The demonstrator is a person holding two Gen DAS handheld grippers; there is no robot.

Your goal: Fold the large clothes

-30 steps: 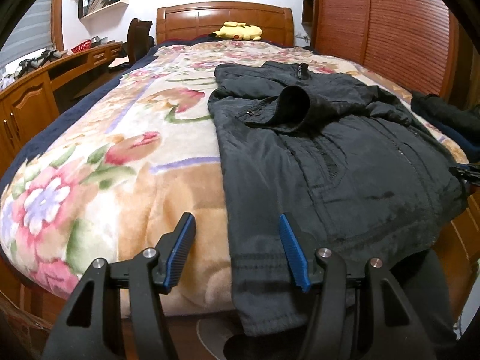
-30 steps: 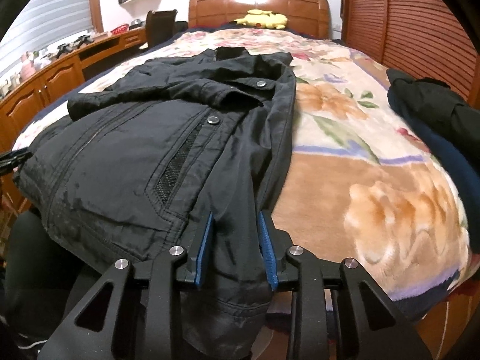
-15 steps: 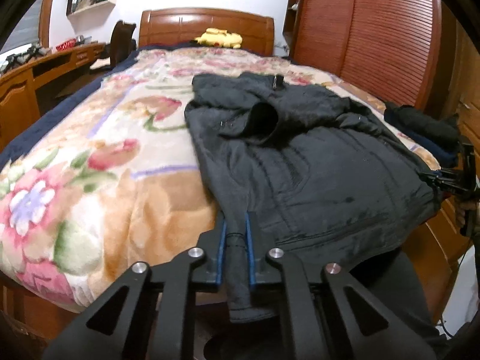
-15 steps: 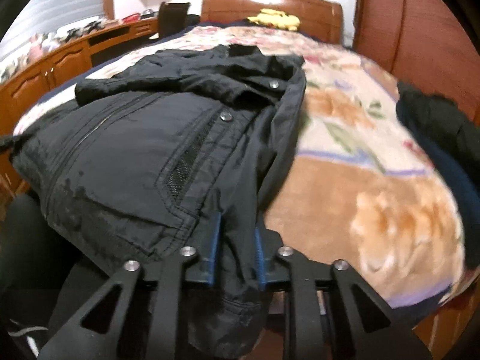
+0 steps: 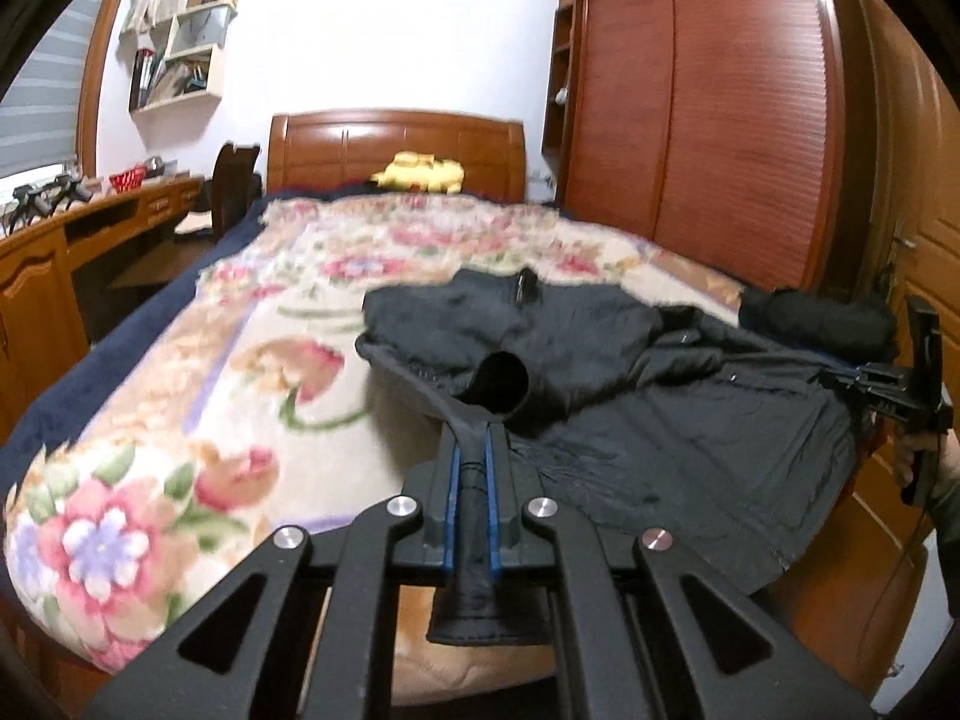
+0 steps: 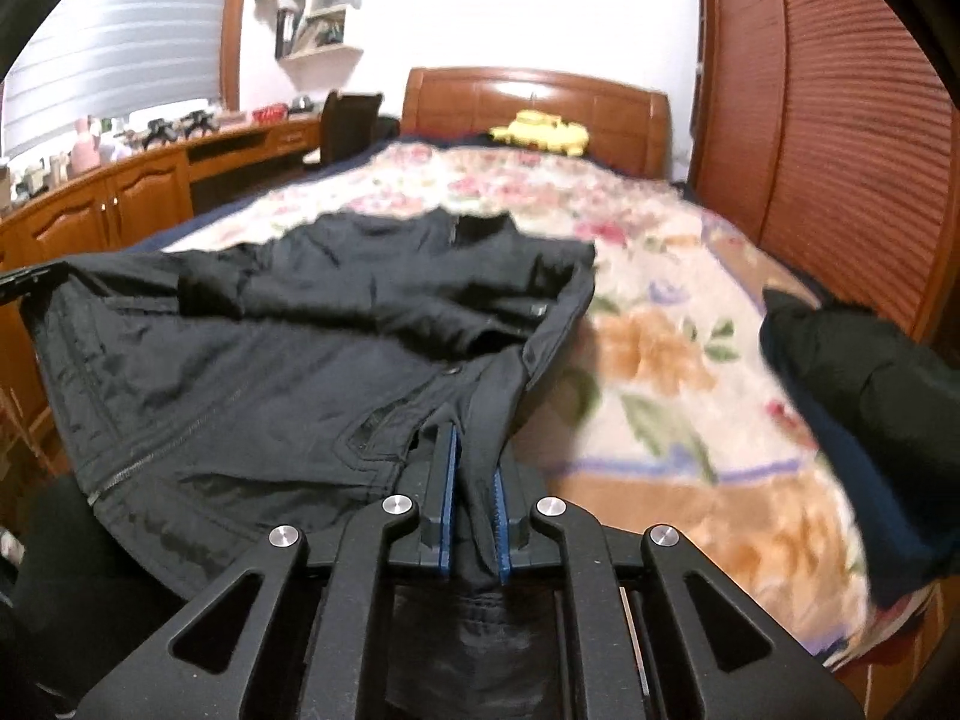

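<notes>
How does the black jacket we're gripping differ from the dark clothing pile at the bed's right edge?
The black jacket lies spread across the floral blanket, while the dark clothing pile sits bunched up. The left gripper and right gripper each pinch the jacket's hem; nothing holds the pile. Both rest on the bed.

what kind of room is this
Most likely a home bedroom: a bed with a carved wooden headboard and floral blanket, a tall reddish-brown slatted wardrobe, and a built-in wooden desk along the wall.

floral blanket motion-blurred, jacket hem hidden under right tool, shelf contents indistinct
</notes>
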